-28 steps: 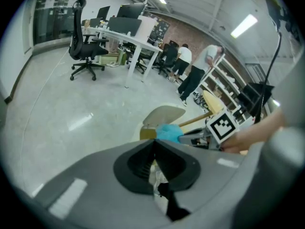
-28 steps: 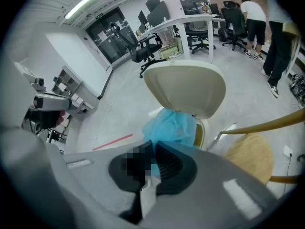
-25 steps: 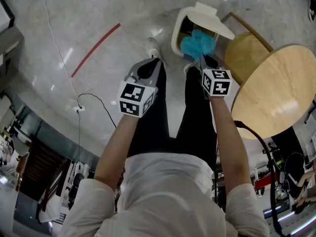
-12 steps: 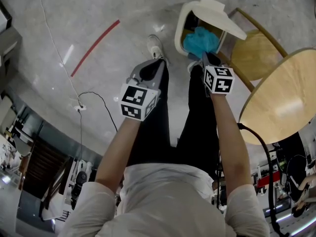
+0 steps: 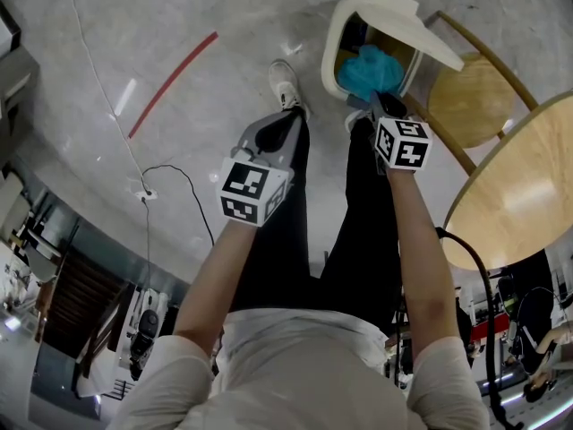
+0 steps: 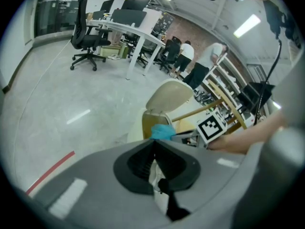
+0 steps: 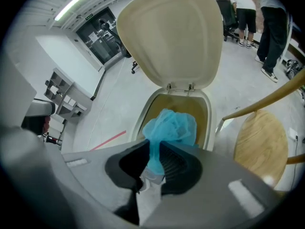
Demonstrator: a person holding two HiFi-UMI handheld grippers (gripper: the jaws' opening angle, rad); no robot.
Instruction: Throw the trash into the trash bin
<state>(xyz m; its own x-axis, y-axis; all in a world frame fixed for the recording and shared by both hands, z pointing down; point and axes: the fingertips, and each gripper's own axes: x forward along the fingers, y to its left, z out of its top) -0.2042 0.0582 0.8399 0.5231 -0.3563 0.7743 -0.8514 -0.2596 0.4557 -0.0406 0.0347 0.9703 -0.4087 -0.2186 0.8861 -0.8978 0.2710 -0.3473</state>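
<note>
Trash (image 5: 369, 70), a crumpled wad of light blue net, hangs directly over the mouth of the trash bin (image 5: 333, 47), just in front of the raised lid (image 5: 407, 21). The right gripper (image 5: 380, 104) holds it by a thin stem of the net. In the right gripper view the wad (image 7: 171, 125) bulges out past the tips, and the stem runs down between the 2 jaws of that gripper (image 7: 155, 149). Those jaws have just been opening. The net sits between the pads, which seem to touch it on both sides, though the wide-angle view makes that hard to be sure of. Beyond it lie the cream bin rim (image 7: 209, 113) and the upright lid (image 7: 171, 32).

The bin stands on the grey floor on the far right, just beyond the person's feet. A white shoe (image 5: 285, 83) is to its left. A wooden chair seat (image 5: 470, 97) stands just right of the bin, and a round wooden table (image 5: 528, 195) is nearer on the right.

The left gripper (image 5: 273, 128) hangs over the person's left leg, well apart from the bin, pointing down. In the left gripper view its jaws (image 6: 153, 144) meet at the tips with nothing gripped between them. A red line (image 5: 175, 83) crosses the floor on the far left.
</note>
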